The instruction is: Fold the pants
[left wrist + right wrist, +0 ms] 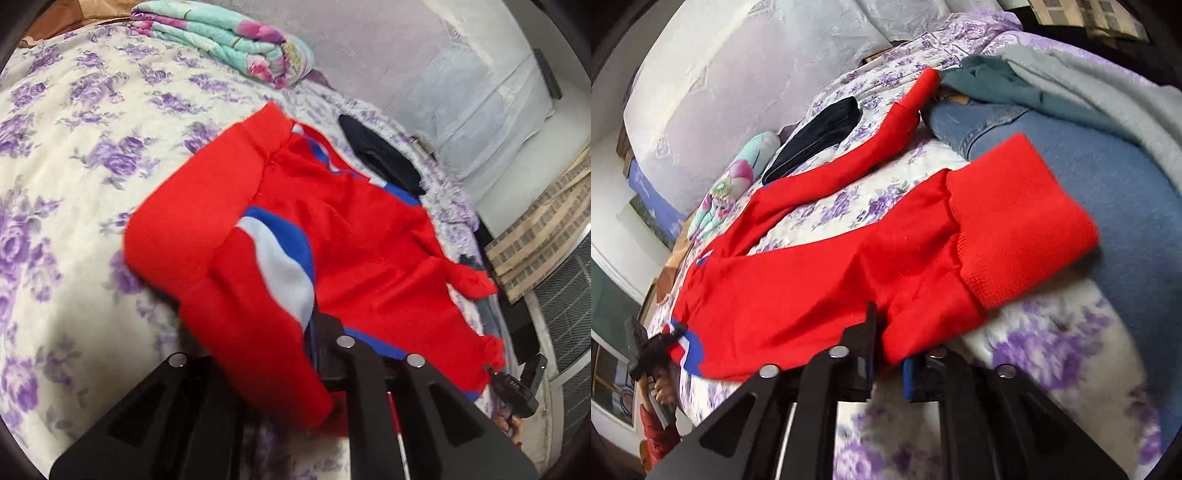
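Red pants (pixel 369 236) with blue and white side stripes lie on a bed with a purple-flowered sheet (pixel 74 184). In the left wrist view, my left gripper (pixel 314 354) is shut on the waist end of the pants, and red cloth drapes over its fingers. The right gripper (pixel 517 387) shows at the far right, at the cloth's edge. In the right wrist view, my right gripper (pixel 890 354) is shut on one leg of the pants (pixel 820 288) just behind its ribbed cuff (pixel 1023 221). The other leg (pixel 879 147) stretches away. The left gripper (pixel 652 350) holds the far striped end.
A folded floral quilt (pixel 229 40) lies at the bed's far side. A dark folded garment (pixel 816 140) lies beside the pants. Blue jeans (pixel 1071 162) and grey and teal clothes (pixel 1052 85) are piled near the cuff. A white wall (pixel 461 92) runs behind the bed.
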Motion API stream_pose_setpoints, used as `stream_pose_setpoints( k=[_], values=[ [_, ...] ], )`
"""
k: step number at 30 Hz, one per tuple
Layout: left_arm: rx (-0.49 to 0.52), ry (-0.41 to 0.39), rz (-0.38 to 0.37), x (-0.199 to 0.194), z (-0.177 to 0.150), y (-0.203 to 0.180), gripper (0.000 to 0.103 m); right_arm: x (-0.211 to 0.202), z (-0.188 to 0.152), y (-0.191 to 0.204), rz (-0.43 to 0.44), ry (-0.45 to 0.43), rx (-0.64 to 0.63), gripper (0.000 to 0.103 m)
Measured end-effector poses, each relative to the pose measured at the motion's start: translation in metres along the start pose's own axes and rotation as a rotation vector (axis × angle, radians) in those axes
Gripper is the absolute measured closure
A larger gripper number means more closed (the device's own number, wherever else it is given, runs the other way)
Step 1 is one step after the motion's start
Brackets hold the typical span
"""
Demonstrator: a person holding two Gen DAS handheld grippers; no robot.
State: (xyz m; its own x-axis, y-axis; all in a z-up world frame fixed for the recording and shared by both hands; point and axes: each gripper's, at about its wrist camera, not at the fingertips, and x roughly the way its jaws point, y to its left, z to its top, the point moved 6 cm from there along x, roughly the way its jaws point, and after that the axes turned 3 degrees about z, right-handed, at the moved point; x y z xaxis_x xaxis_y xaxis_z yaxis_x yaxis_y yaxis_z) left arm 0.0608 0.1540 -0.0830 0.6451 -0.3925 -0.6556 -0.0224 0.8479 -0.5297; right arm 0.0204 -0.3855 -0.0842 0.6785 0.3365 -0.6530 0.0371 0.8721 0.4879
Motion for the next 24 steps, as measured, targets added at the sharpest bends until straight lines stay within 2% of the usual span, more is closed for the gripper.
stream_pose_setpoints(
  k=[1,2,3,4,6,8,9,11,12,13,15,16,18,19,20,22,24],
  values=[
    [-0.008,-0.005,-0.003,-0.008,0.001,0.002,0.089,-0.01,0.002,-0.003,-0.029,-0.011,-0.003,0.077],
    [-0.008,-0.01,-0.009,-0.014,0.001,0.002,0.085,-0.019,0.003,-0.006,-0.058,-0.027,-0.01,0.075],
    [-0.005,-0.018,-0.003,-0.019,0.001,0.003,0.072,-0.028,0.006,-0.01,-0.088,-0.047,-0.015,0.075],
    [0.005,-0.041,0.031,-0.027,0.001,0.006,0.068,-0.037,0.007,-0.015,-0.108,-0.066,-0.01,0.069],
    [0.037,-0.081,0.105,-0.042,-0.001,0.013,0.062,-0.065,0.011,-0.029,-0.256,-0.166,-0.002,0.066],
    [0.051,-0.125,0.194,-0.058,-0.001,0.022,0.055,-0.09,0.017,-0.025,-0.381,-0.262,-0.067,0.066],
    [0.048,-0.147,0.227,-0.064,0.001,0.024,0.05,-0.097,0.019,-0.02,-0.395,-0.295,-0.081,0.065],
    [0.038,-0.173,0.239,-0.072,0.01,0.021,0.049,-0.102,0.025,-0.002,-0.357,-0.32,-0.127,0.056],
    [0.047,-0.185,0.228,-0.074,0.017,0.013,0.049,-0.095,0.027,0.011,-0.312,-0.3,-0.162,0.052],
    [0.063,-0.192,0.212,-0.075,0.021,0.005,0.049,-0.082,0.028,0.025,-0.259,-0.265,-0.197,0.044],
    [0.108,-0.203,0.172,-0.071,0.028,-0.019,0.048,-0.056,0.026,0.035,-0.208,-0.19,-0.212,0.038],
    [0.143,-0.203,0.14,-0.064,0.032,-0.036,0.046,-0.041,0.023,0.036,-0.185,-0.136,-0.214,0.038],
    [0.19,-0.177,0.12,-0.045,0.036,-0.056,0.027,0.002,0.017,0.02,-0.193,0.004,-0.187,0.04],
    [0.207,-0.16,0.137,-0.03,0.042,-0.062,0.027,0.013,0.016,0.012,-0.207,0.035,-0.157,0.046],
    [0.207,-0.144,0.173,-0.017,0.047,-0.061,0.027,0.017,0.02,0.006,-0.205,0.016,-0.135,0.051],
    [0.168,-0.077,0.226,0.009,0.058,-0.044,0.028,0.012,0.025,0.011,-0.233,0.029,-0.14,0.056],
    [0.081,-0.05,0.188,0.019,0.078,-0.03,0.03,-0.001,0.038,0.024,-0.207,-0.006,-0.155,0.056]
  ],
)
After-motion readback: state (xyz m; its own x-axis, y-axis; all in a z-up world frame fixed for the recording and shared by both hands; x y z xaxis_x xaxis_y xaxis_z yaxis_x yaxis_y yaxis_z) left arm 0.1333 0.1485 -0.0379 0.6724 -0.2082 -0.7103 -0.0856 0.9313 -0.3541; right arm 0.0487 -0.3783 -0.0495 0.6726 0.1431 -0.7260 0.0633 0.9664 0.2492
